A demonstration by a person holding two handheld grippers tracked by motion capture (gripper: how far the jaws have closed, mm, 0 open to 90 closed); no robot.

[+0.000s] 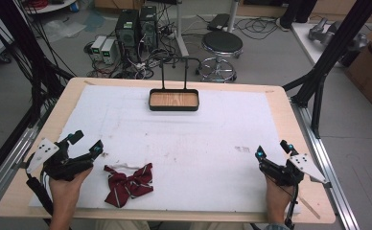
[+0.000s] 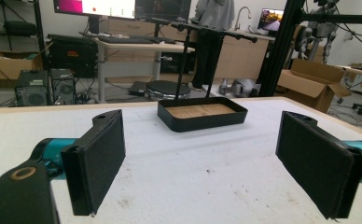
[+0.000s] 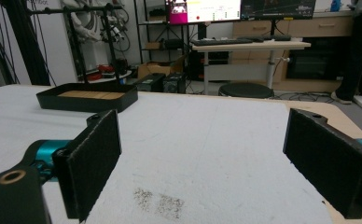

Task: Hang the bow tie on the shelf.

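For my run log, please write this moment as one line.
left gripper: open, empty | right gripper: open, empty | bow tie: on mat beside left gripper | tray: far edge

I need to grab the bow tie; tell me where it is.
In the high view the bow tie lies near the table's front edge, left of centre, just right of the left gripper.

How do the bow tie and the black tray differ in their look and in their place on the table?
The bow tie is soft cloth, dark red with pale stripes, and lies crumpled; the black tray is rigid, rectangular, with a wooden floor and an upright rack. The bow tie lies at the near edge beside the left gripper; the tray stands at the far edge. Both rest on the white mat.
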